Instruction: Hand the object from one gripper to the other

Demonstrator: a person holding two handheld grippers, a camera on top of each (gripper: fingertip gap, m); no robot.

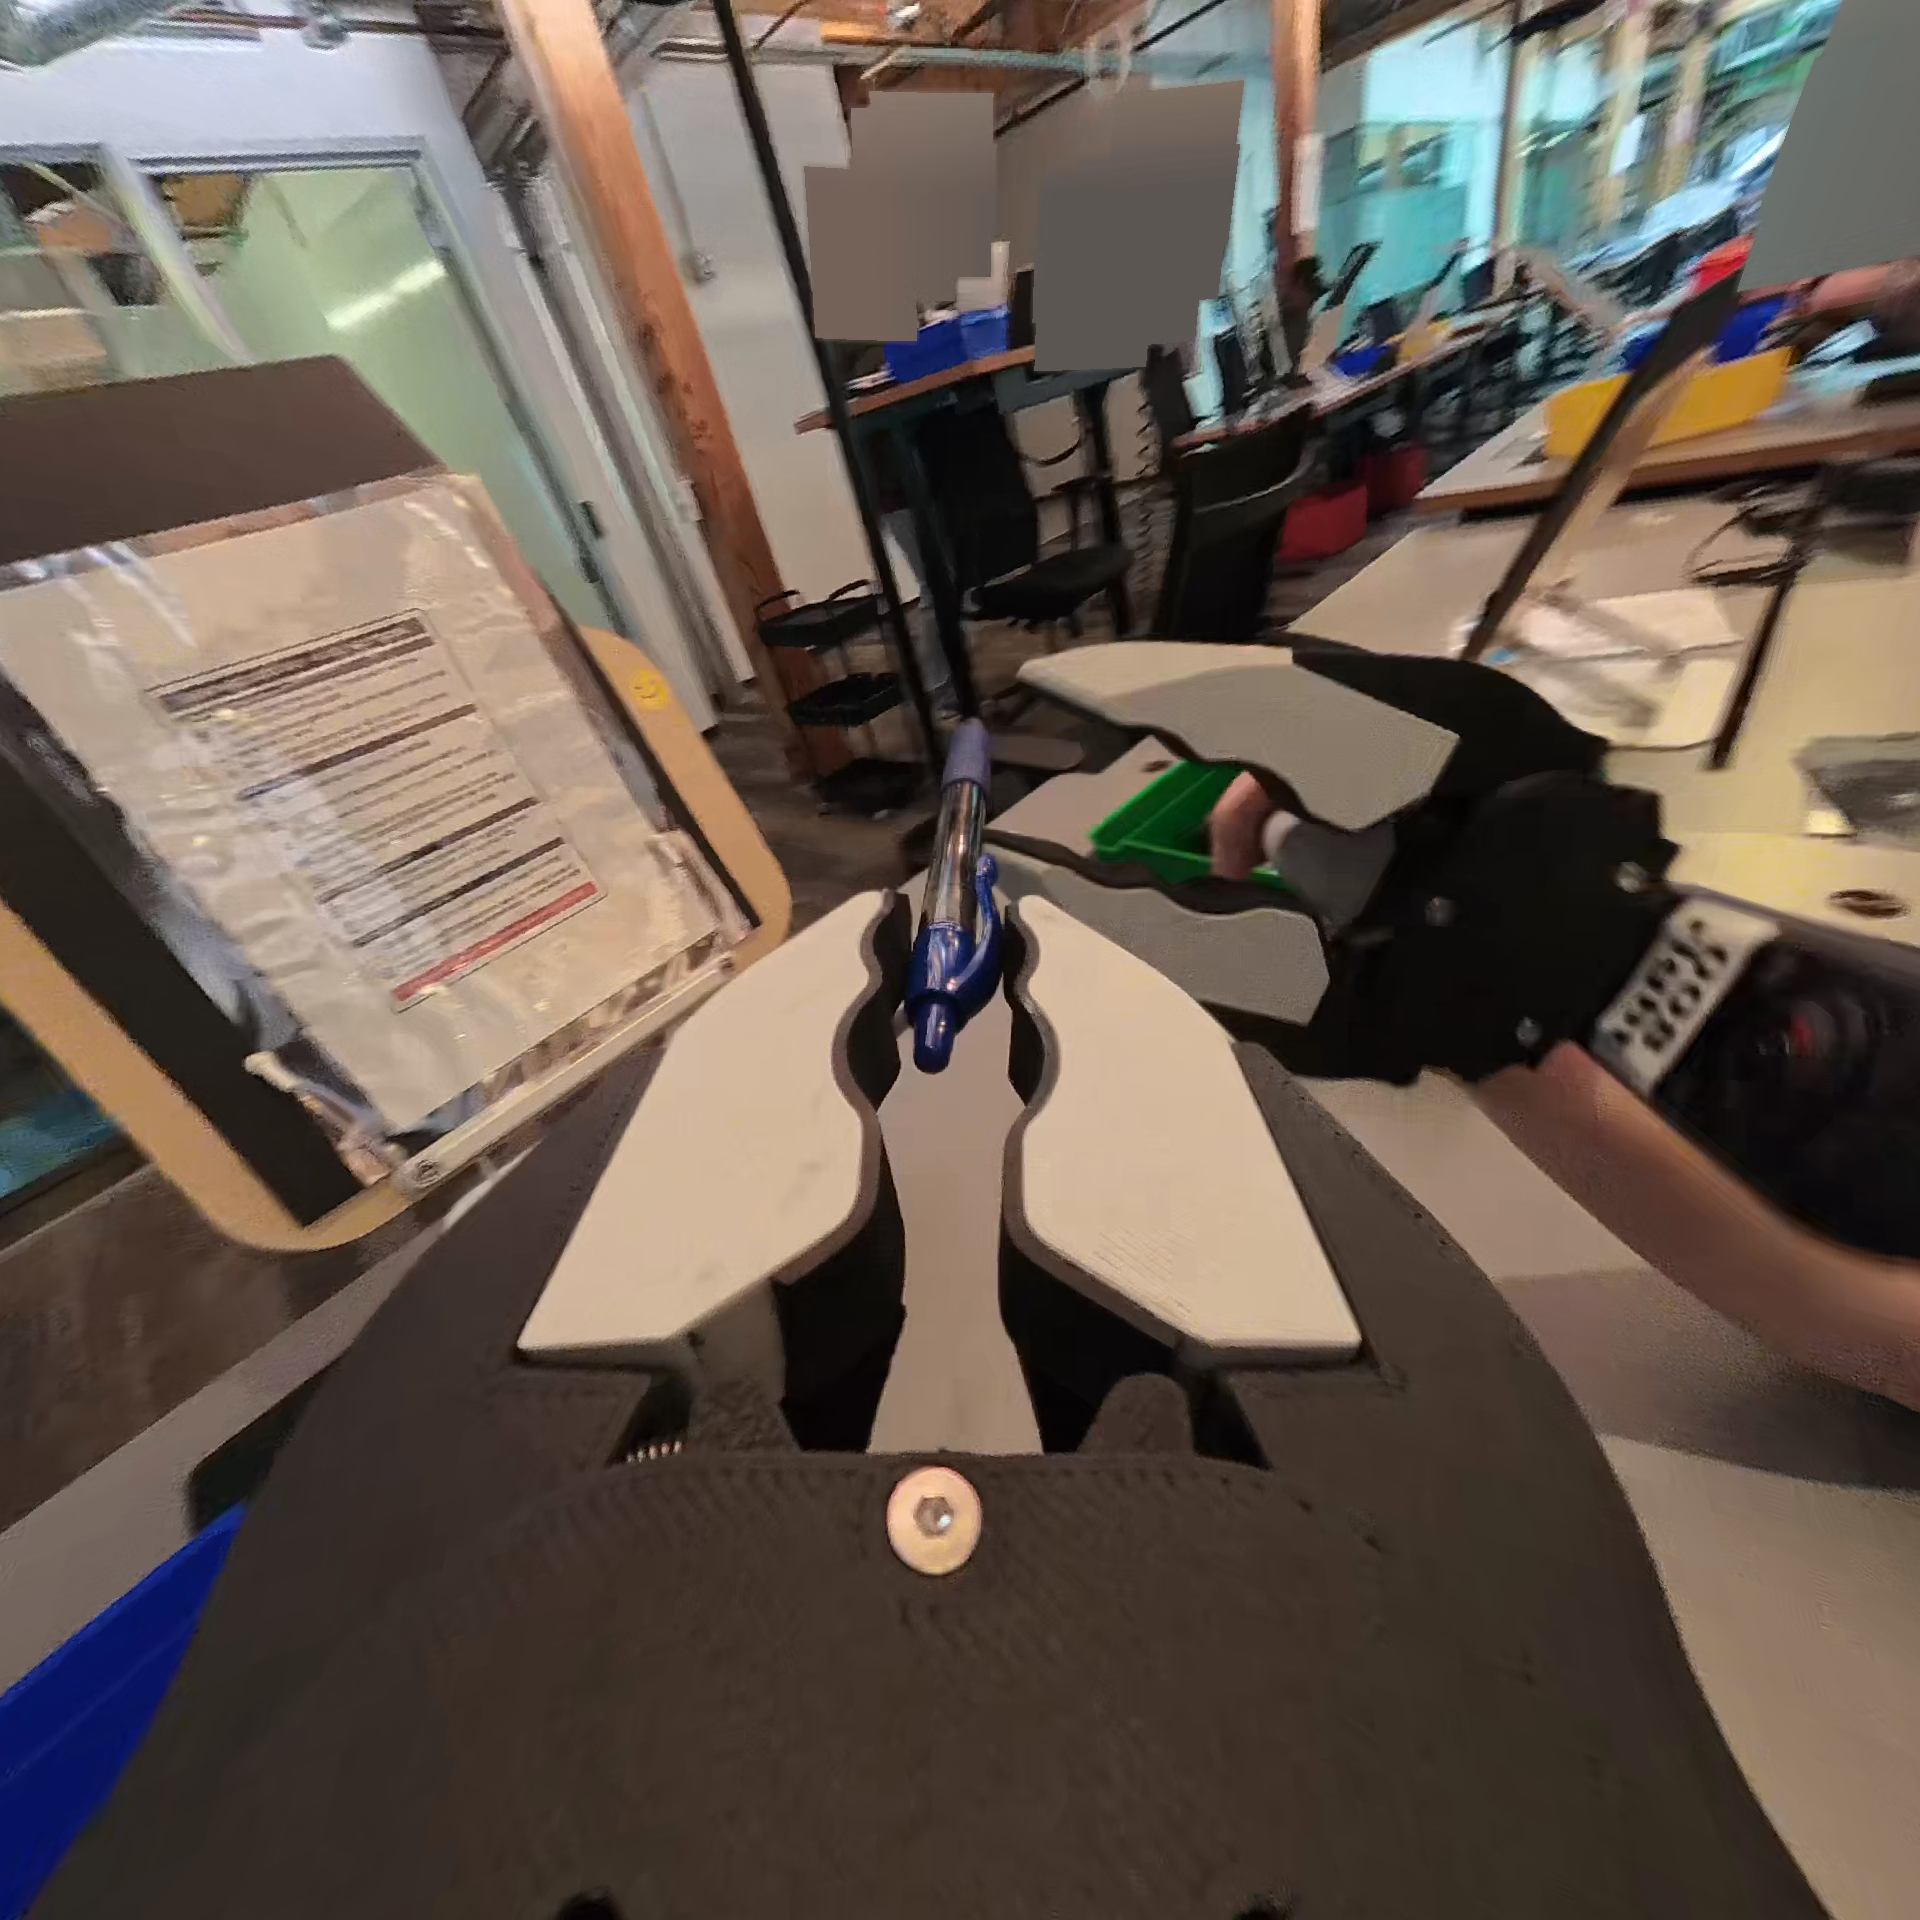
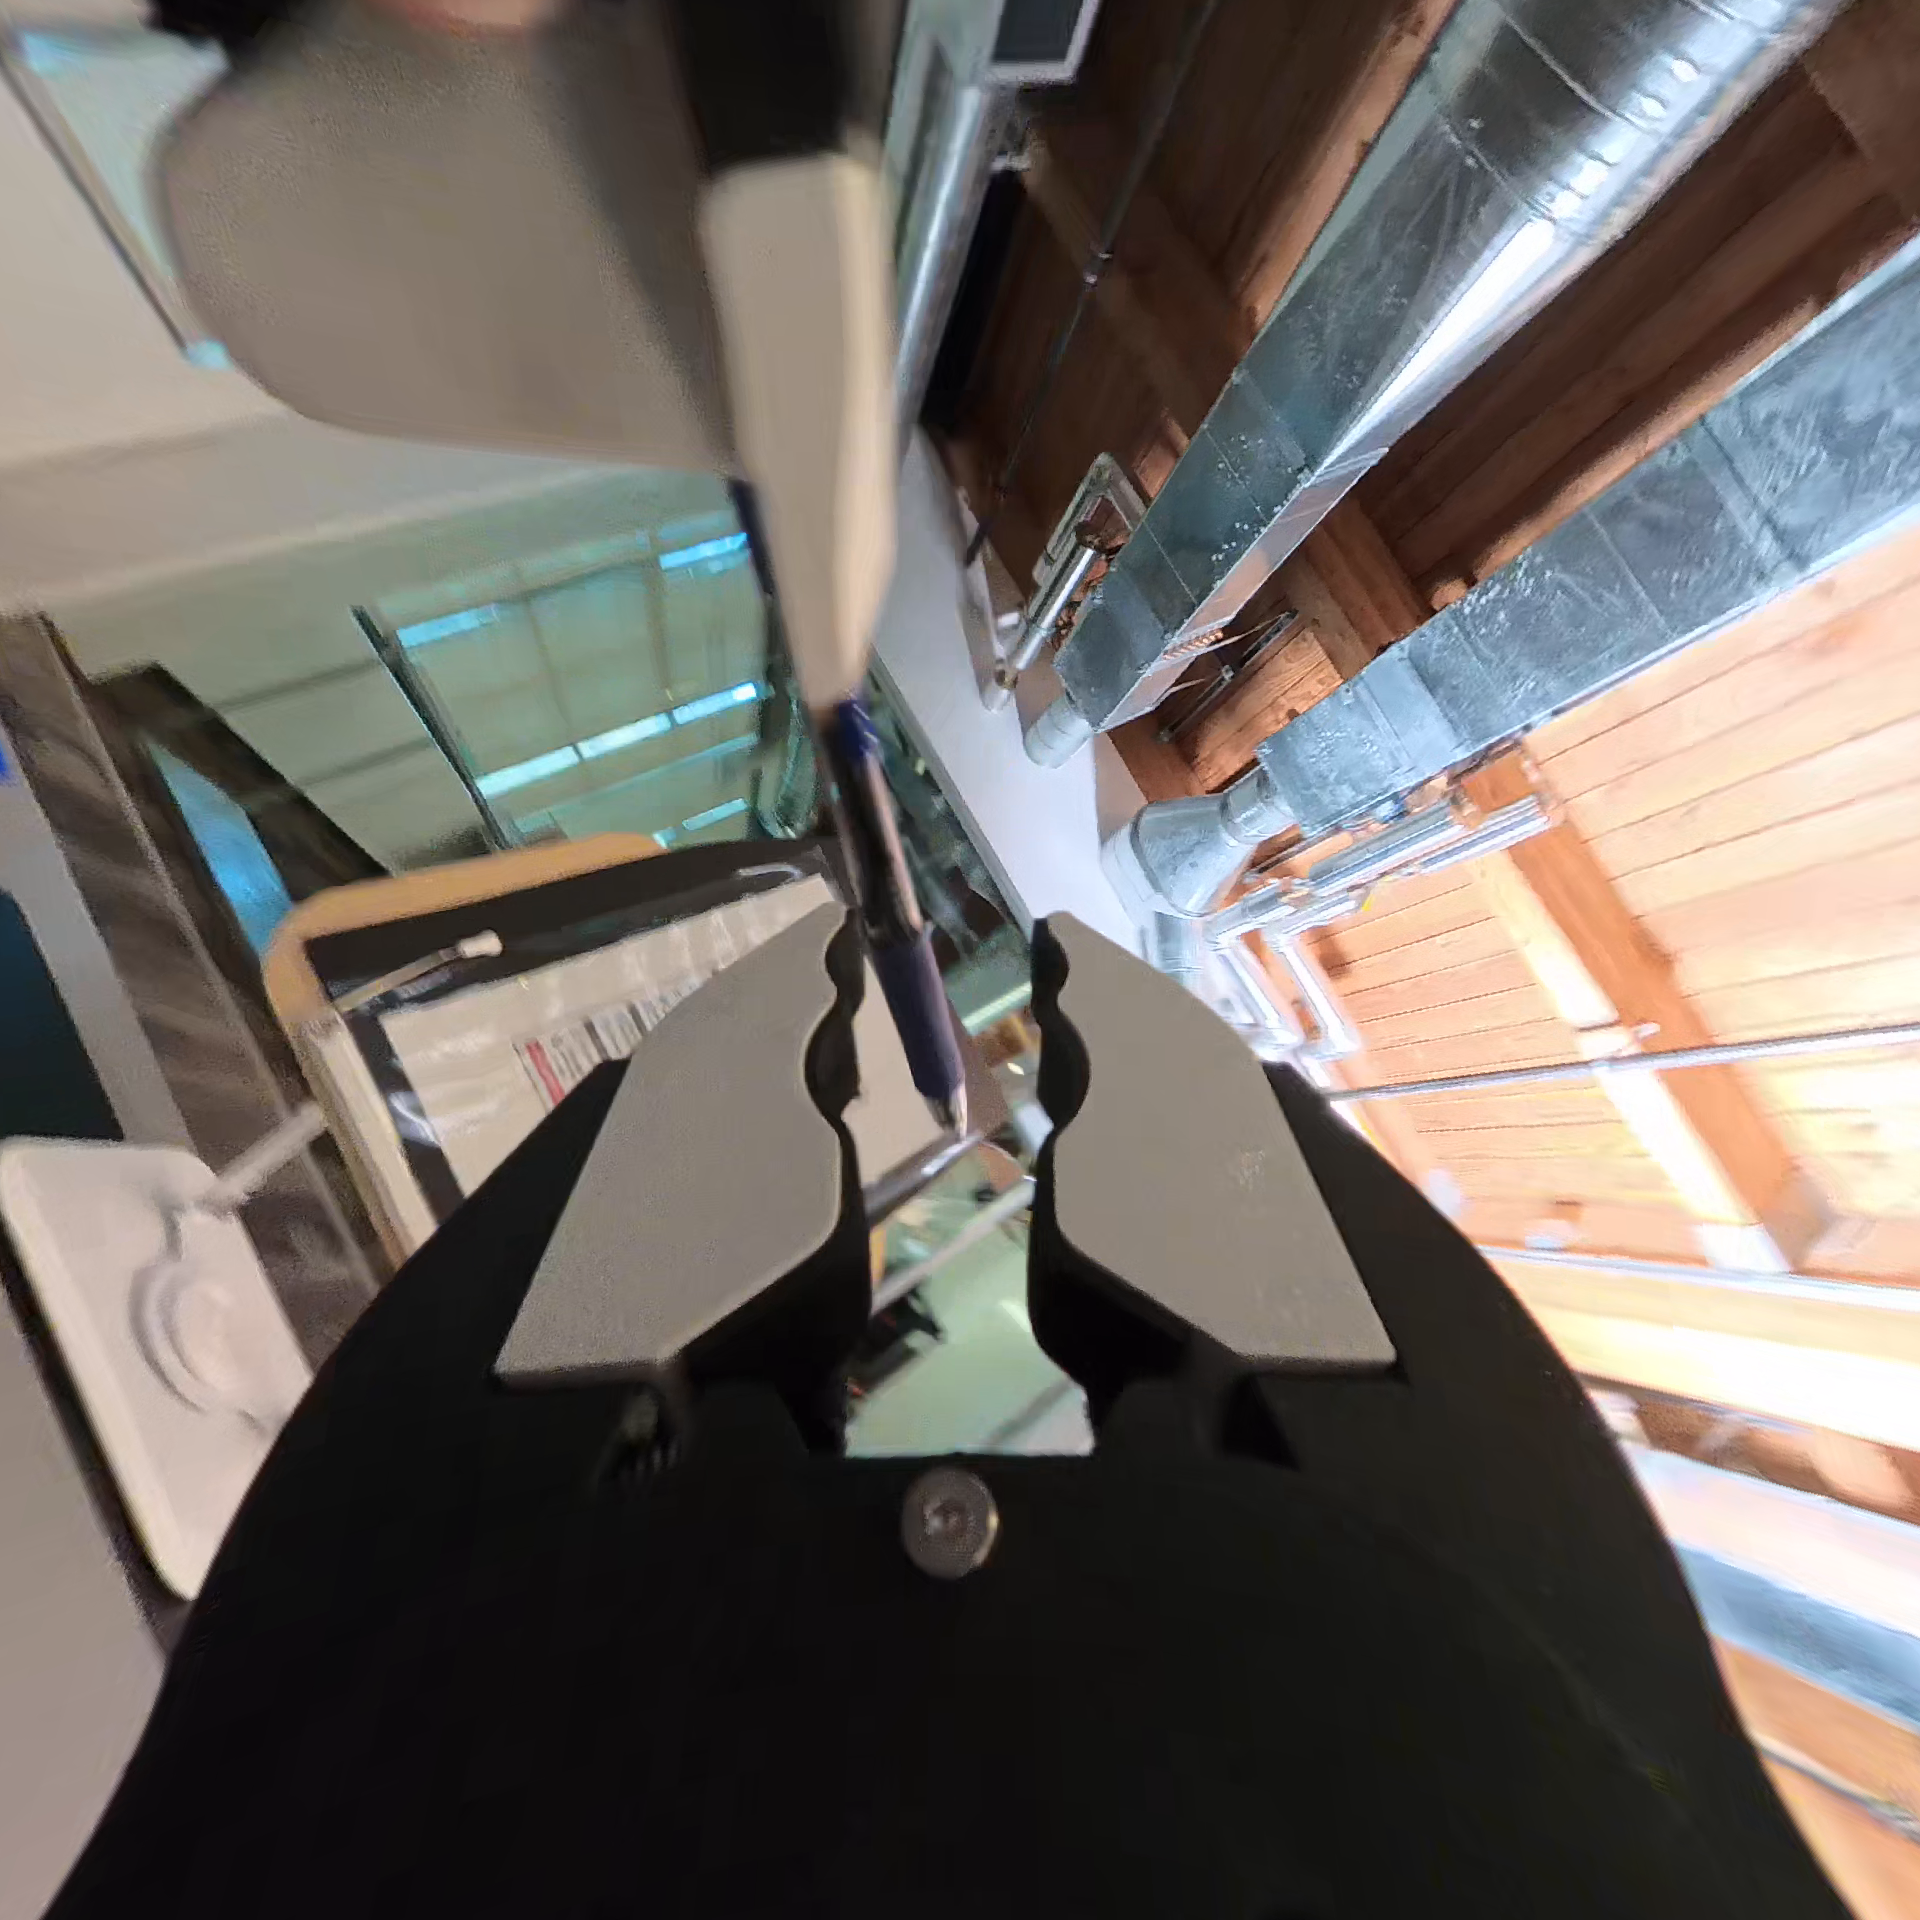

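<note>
A blue pen with a clear barrel (image 1: 954, 831) is clamped between the fingertips of my left gripper (image 1: 951, 925), its tip pointing away and up. My right gripper (image 1: 1039, 764) comes in from the right, open, with its fingertips close beside the pen's far end. In the right wrist view my right gripper (image 2: 945, 935) is open and the pen (image 2: 920, 1008) hangs between its two fingers, nearer the left one, without being squeezed. My left gripper (image 2: 779, 571) shows above, shut on the pen's upper part.
A signboard with a clear-sleeved sheet (image 1: 364, 810) stands close on the left. A green bin (image 1: 1164, 821) sits on the white table (image 1: 1475, 1226) behind the right gripper. A blue bin (image 1: 94, 1714) is at bottom left. Metal ducts (image 2: 1455, 364) run overhead. The left gripper's tips are roughly 5 centimeters from the right gripper's.
</note>
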